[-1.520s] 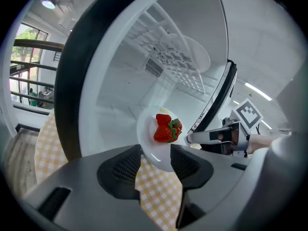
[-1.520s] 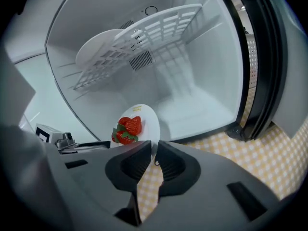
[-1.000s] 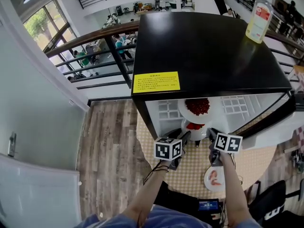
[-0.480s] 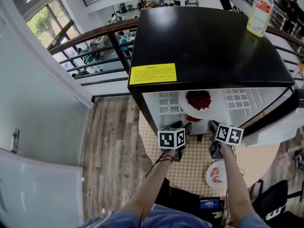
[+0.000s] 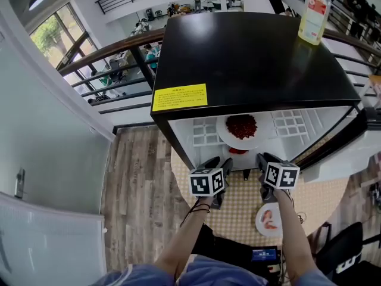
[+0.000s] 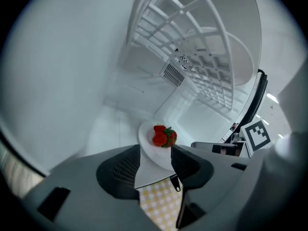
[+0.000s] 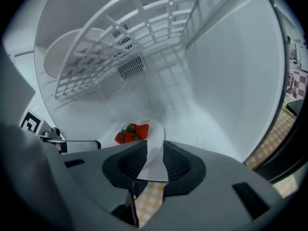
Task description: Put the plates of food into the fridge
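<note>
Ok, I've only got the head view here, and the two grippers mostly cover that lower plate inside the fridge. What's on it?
Observer: Strawberries, a small pile on a white plate; the left gripper view shows them plainly.
Operator: And does the right gripper have hold of the plate?
Observer: Not firmly. The right gripper is opening; the plate's rim stands between its jaws, with a gap showing beside one pad.

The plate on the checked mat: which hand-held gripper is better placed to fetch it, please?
Right: the right hand-held gripper, jaws opening around the strawberry plate, is beside that plate; the left hand-held gripper is farther.
</note>
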The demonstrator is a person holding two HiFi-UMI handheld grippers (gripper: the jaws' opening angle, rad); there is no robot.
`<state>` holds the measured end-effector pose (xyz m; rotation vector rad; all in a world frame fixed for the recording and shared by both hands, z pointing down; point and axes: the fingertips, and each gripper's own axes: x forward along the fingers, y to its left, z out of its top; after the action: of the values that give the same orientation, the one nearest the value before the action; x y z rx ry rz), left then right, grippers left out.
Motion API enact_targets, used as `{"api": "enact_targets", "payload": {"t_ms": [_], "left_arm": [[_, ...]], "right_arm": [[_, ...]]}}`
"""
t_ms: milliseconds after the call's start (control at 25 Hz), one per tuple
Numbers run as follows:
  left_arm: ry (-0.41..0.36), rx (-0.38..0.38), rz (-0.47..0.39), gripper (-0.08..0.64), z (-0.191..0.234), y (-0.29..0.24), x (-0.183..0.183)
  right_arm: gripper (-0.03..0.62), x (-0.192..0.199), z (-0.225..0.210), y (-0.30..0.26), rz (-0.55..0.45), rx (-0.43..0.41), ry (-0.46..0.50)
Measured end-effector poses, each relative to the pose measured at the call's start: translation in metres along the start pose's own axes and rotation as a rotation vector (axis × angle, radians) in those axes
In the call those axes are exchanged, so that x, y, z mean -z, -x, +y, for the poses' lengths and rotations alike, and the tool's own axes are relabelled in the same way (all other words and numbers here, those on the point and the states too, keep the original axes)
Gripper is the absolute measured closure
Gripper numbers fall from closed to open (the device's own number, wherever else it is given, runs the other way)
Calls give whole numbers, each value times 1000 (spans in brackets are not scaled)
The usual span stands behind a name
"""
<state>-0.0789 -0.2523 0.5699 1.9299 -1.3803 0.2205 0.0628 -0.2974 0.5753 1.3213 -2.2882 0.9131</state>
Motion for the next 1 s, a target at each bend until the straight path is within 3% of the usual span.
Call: {"api": "enact_targets", "payload": {"t_ms": [160,280,600,800,1000], "left_arm": [[-34,65,-19,361,-16,16,6],[-76,127,-35,407,-33,30,9],[-182,282,-39,442,-76,70,26],[-220,337,-39,469,-94,93,40],[-248,377,-51,474,-115,109,53]], "right_arm": [[483,6,10,20,-27,-44,21],[485,7,18,39,-58,-63,48],[486,14,34,109,-130,-117,23],[509,30,41,155,-161,-124,-38],[525,51,42,190,-178,-109,-19]]}}
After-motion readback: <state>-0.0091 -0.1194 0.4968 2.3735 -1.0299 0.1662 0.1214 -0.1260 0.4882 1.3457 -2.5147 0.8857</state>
